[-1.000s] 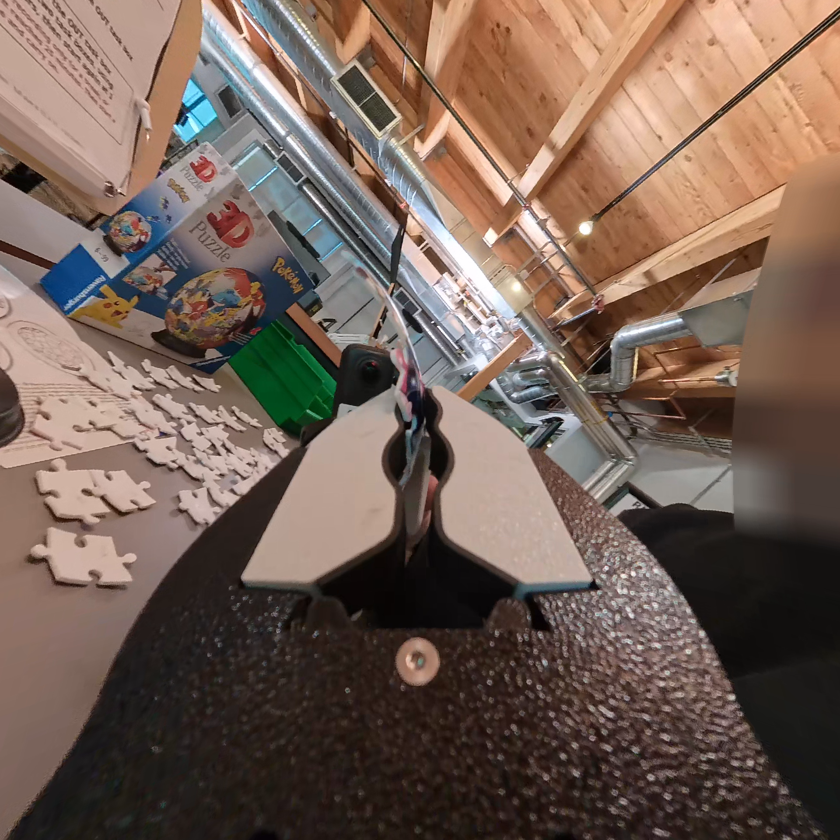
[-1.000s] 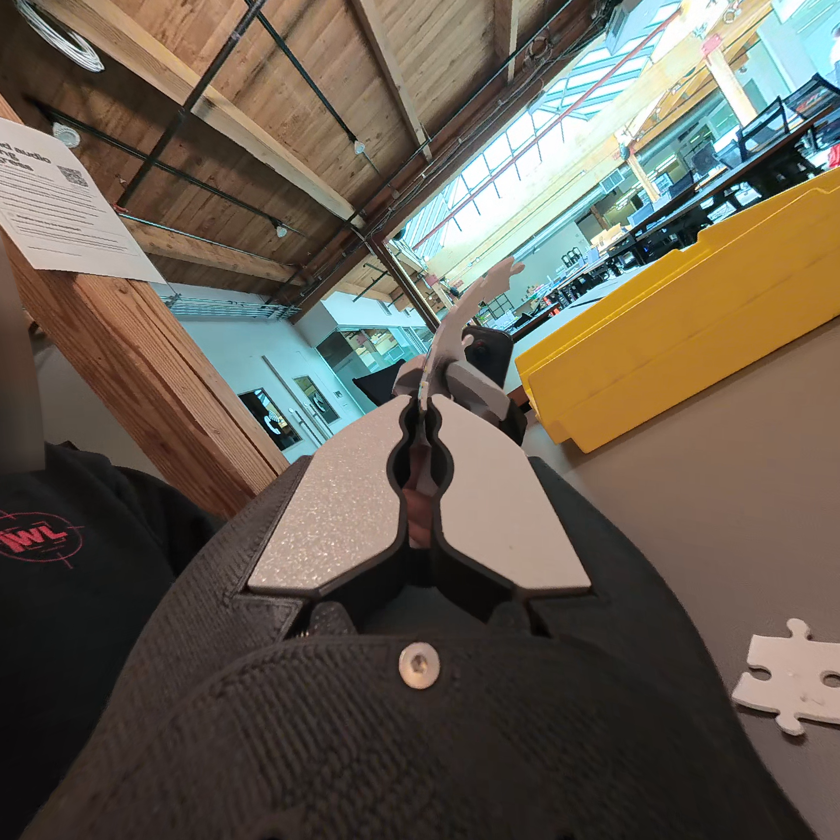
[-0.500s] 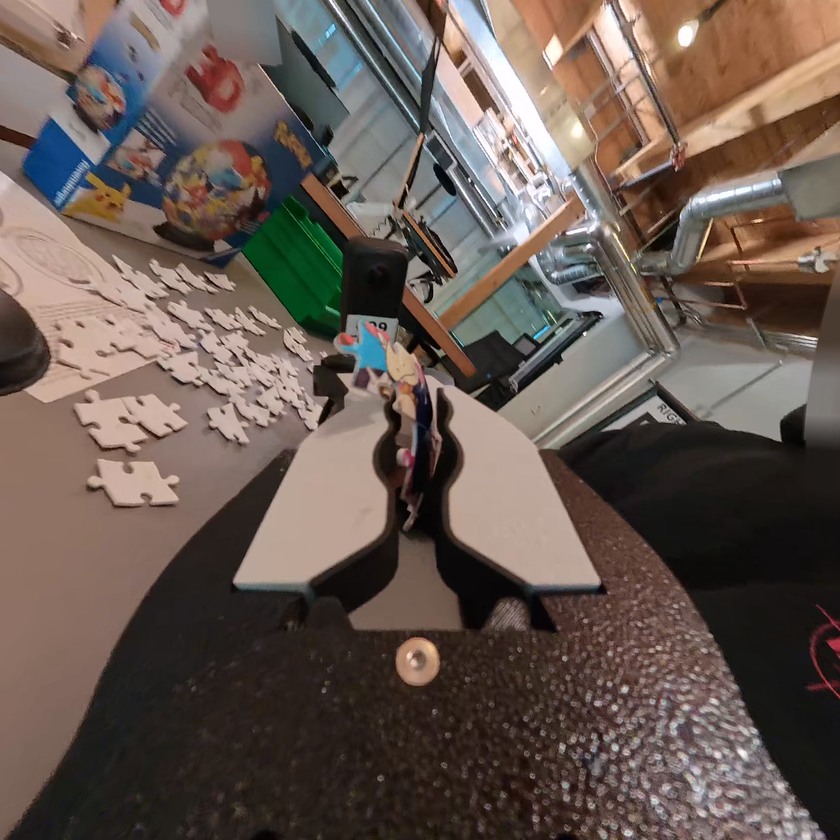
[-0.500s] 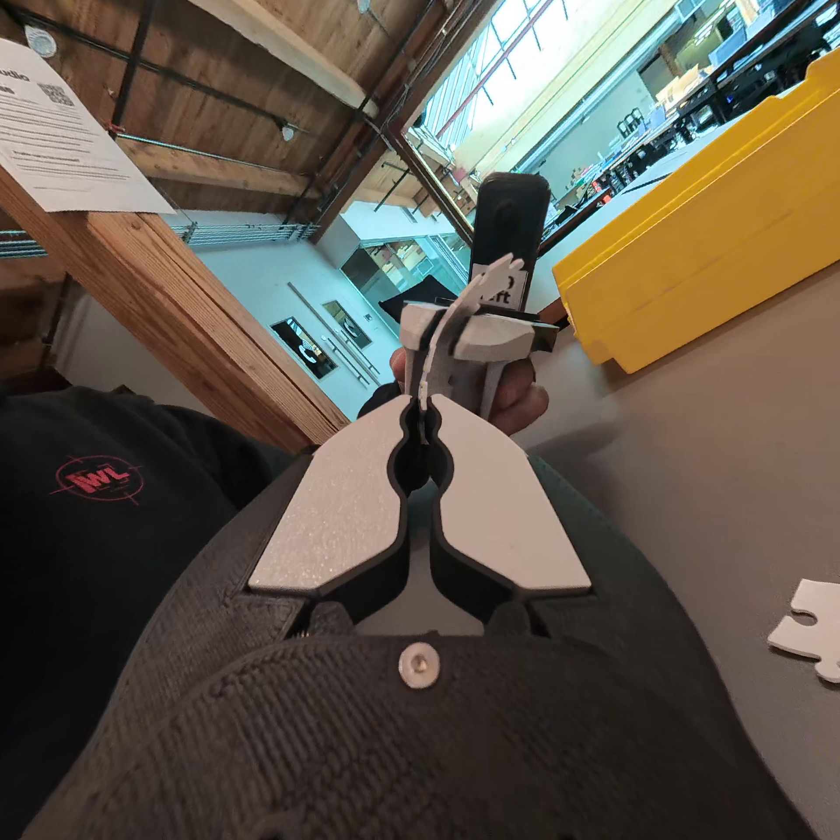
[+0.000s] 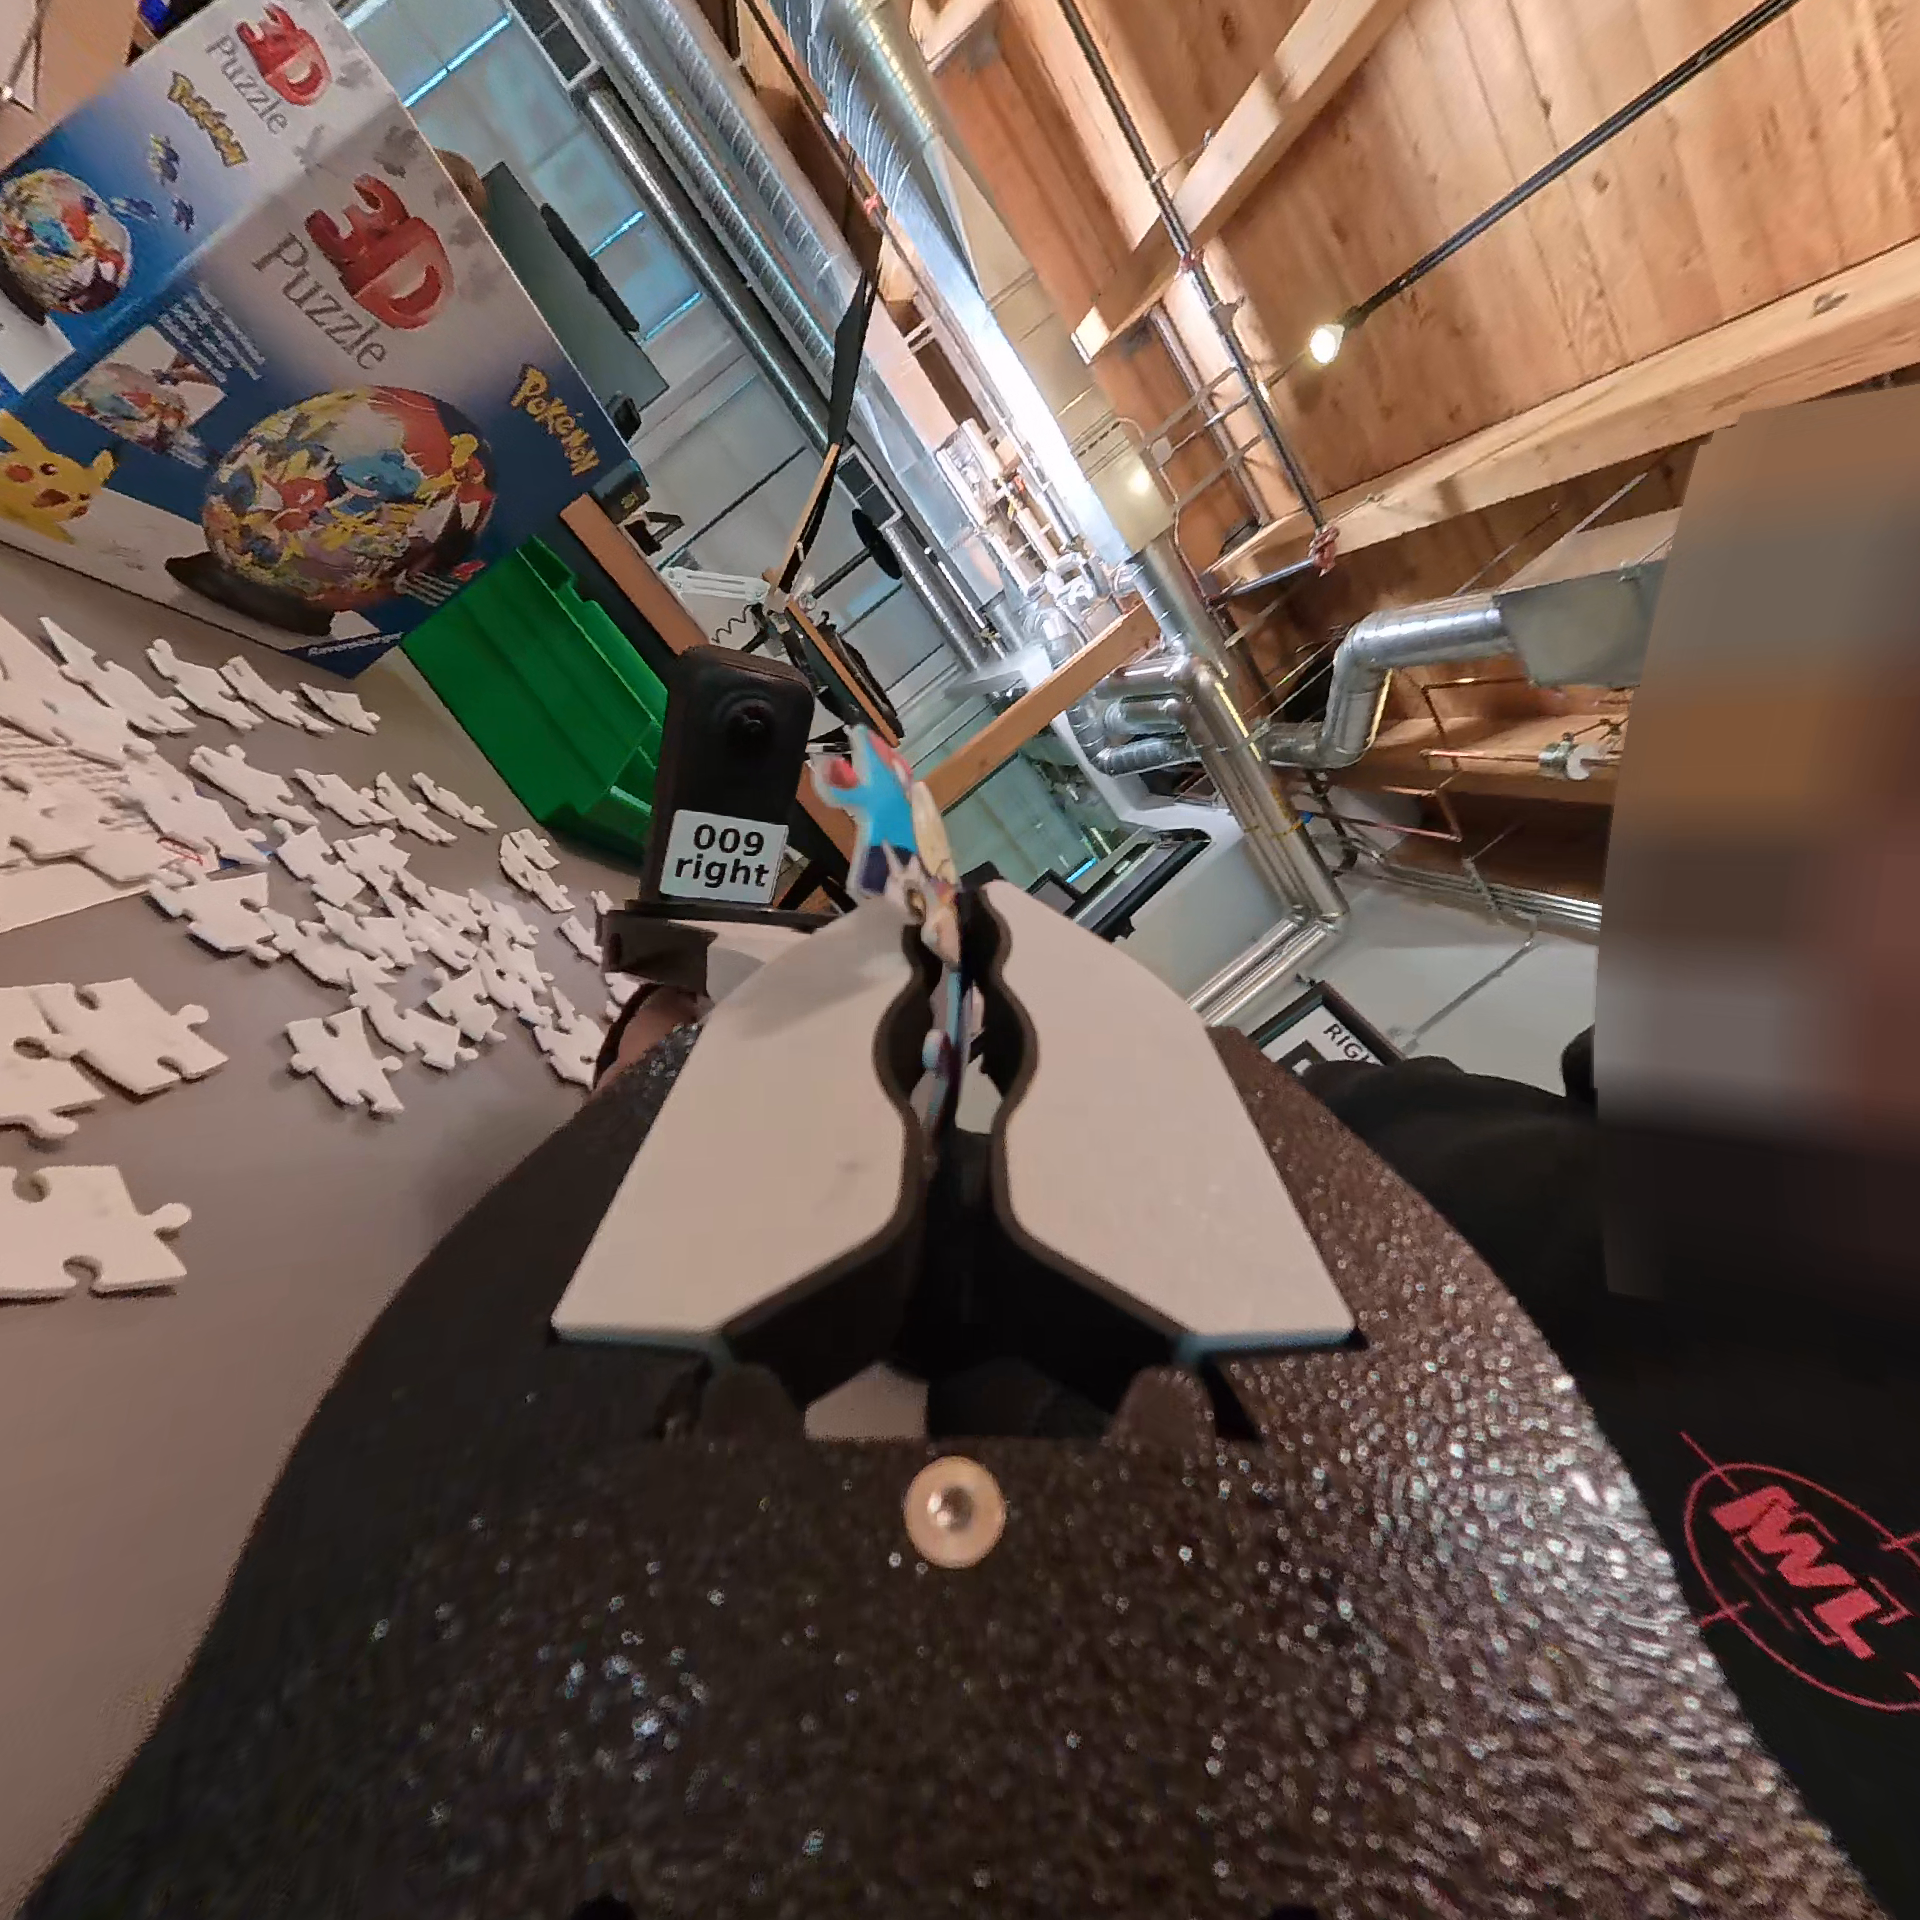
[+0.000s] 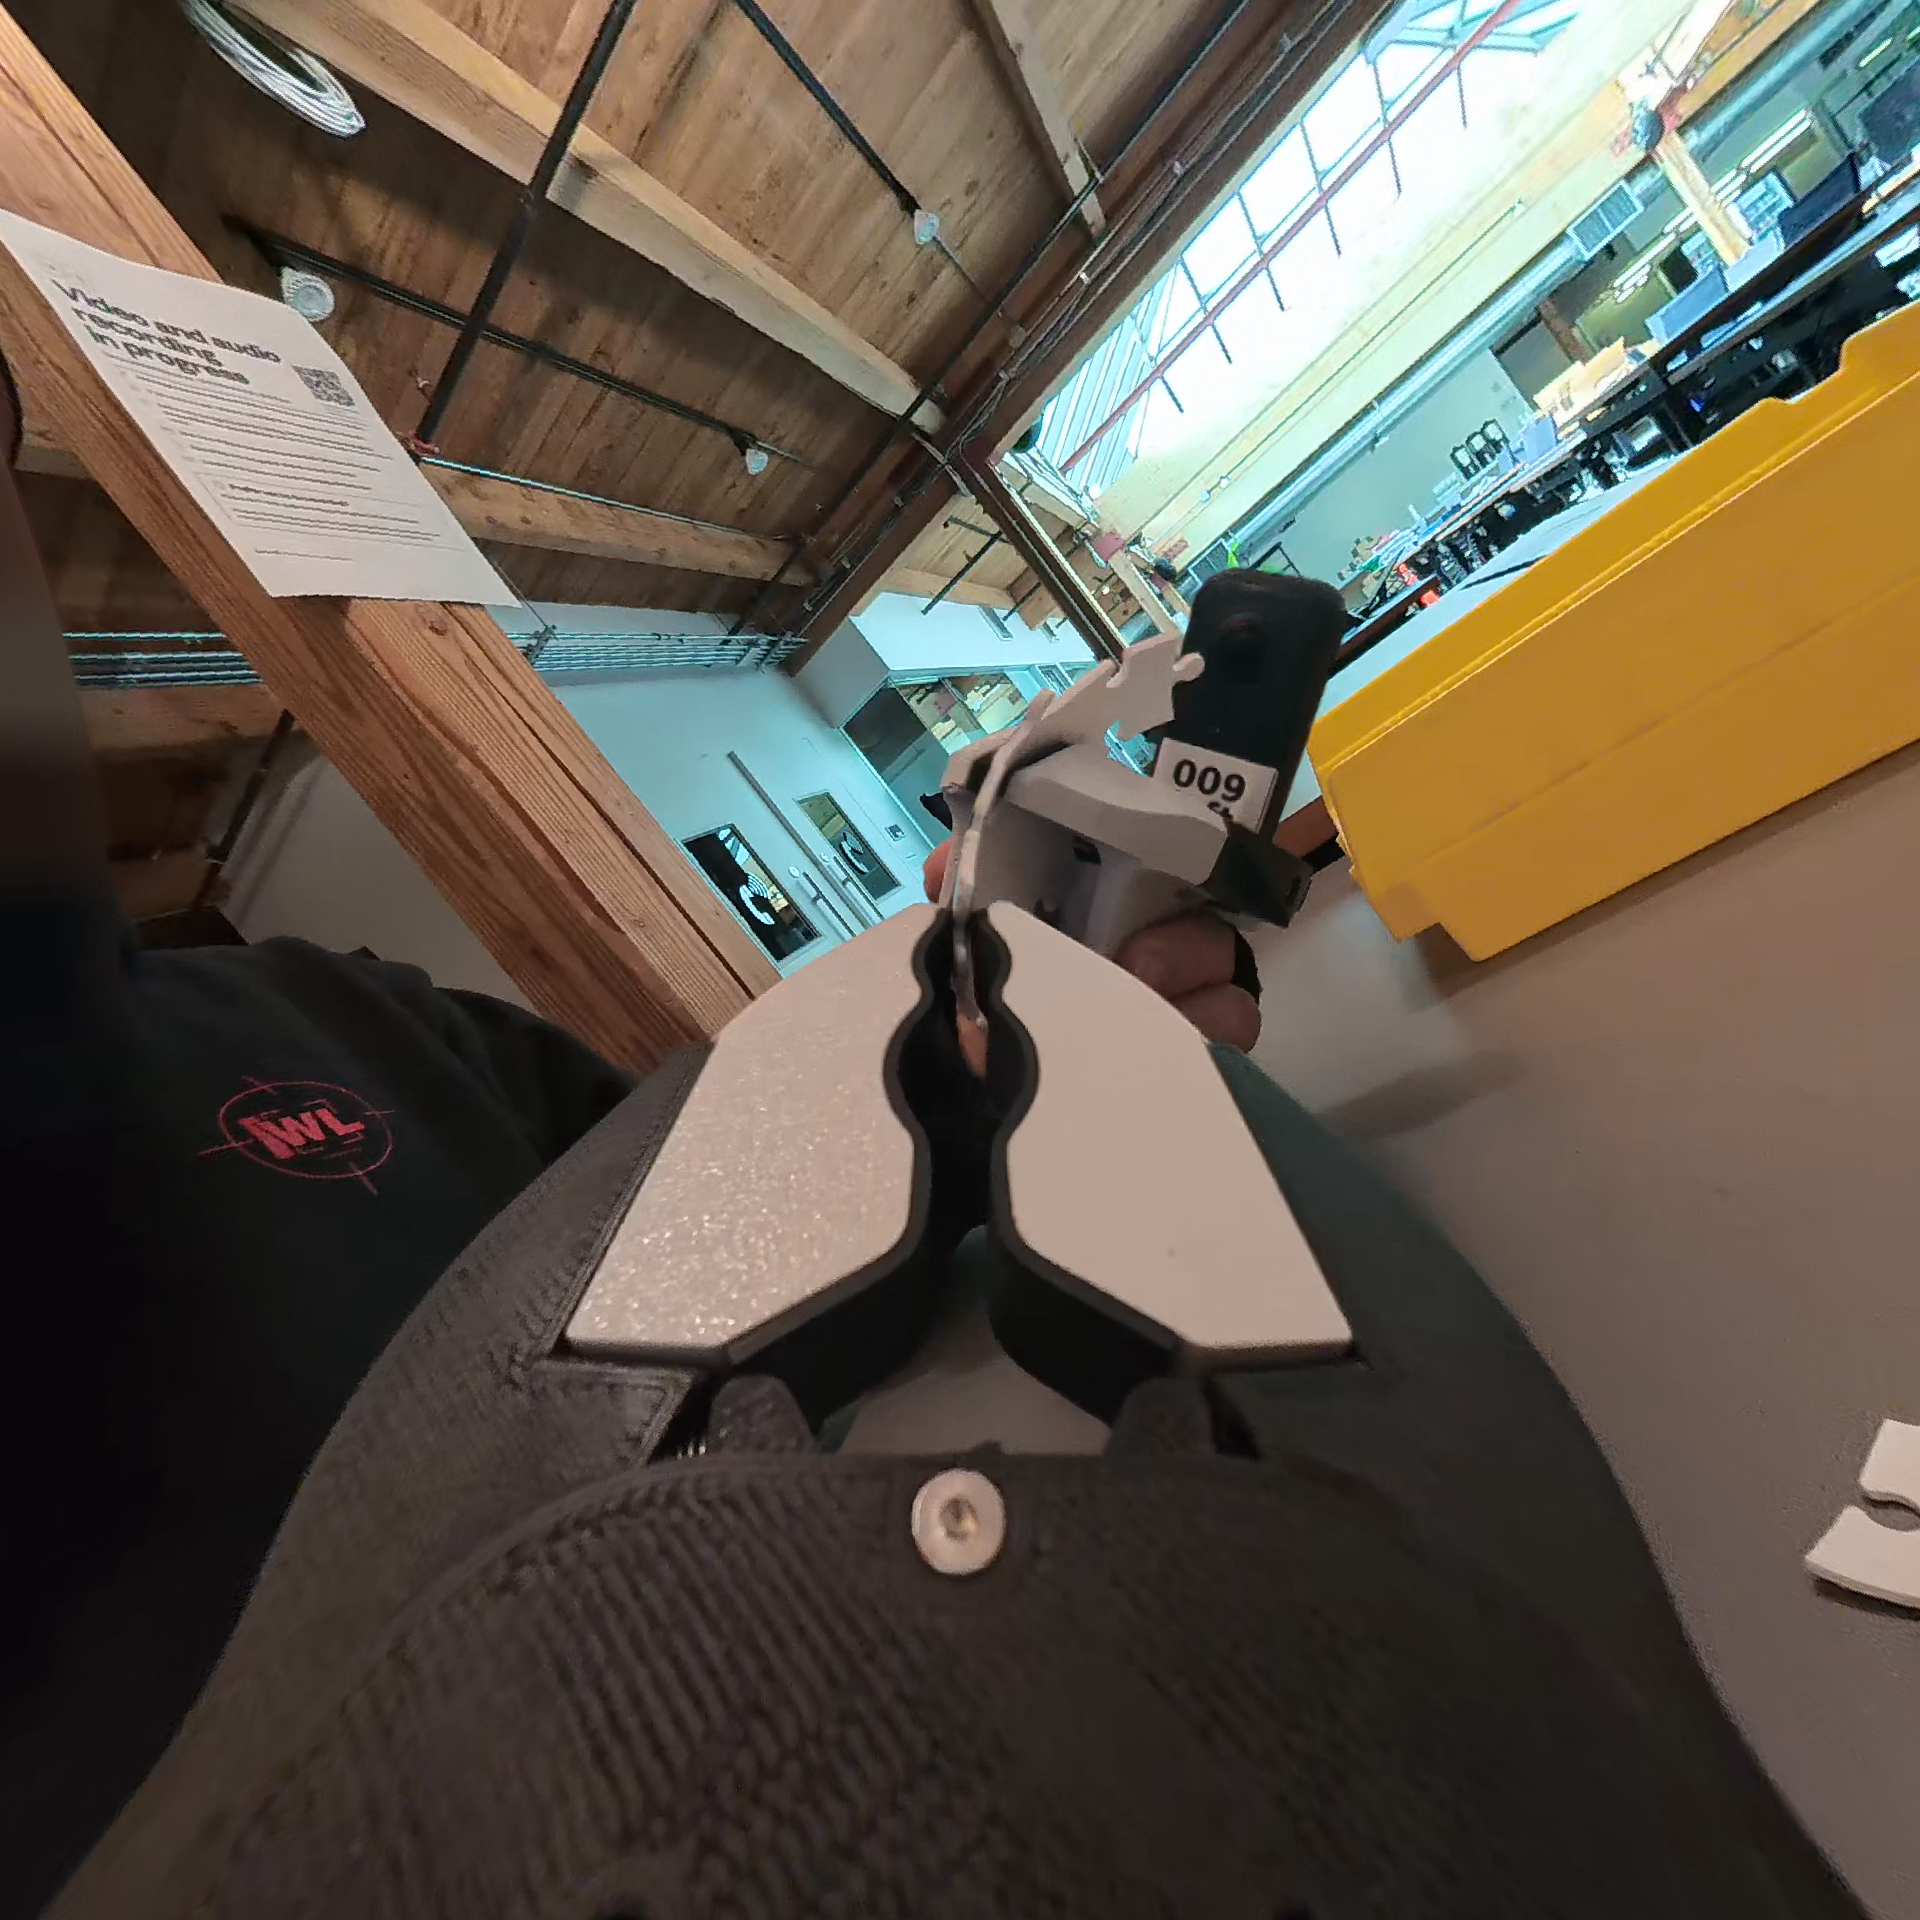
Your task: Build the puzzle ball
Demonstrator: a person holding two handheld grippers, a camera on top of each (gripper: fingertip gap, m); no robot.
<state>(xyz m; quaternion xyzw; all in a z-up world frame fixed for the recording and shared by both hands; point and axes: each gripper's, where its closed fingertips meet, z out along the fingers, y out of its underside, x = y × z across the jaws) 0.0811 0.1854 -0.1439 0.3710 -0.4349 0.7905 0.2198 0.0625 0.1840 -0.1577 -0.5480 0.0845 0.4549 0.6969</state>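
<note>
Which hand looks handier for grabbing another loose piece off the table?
Probably the left gripper: most loose pieces lie spread beside it, while the right gripper has only one nearby. Both are shut on a joined section, so one must release first.

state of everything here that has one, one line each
left tool: shut on puzzle strip
right tool: shut on puzzle strip
puzzle strip: held off the table, printed side toward left view
loose pieces: scattered on table, white side up
puzzle box: standing on table
yellow bin: resting on table
</note>
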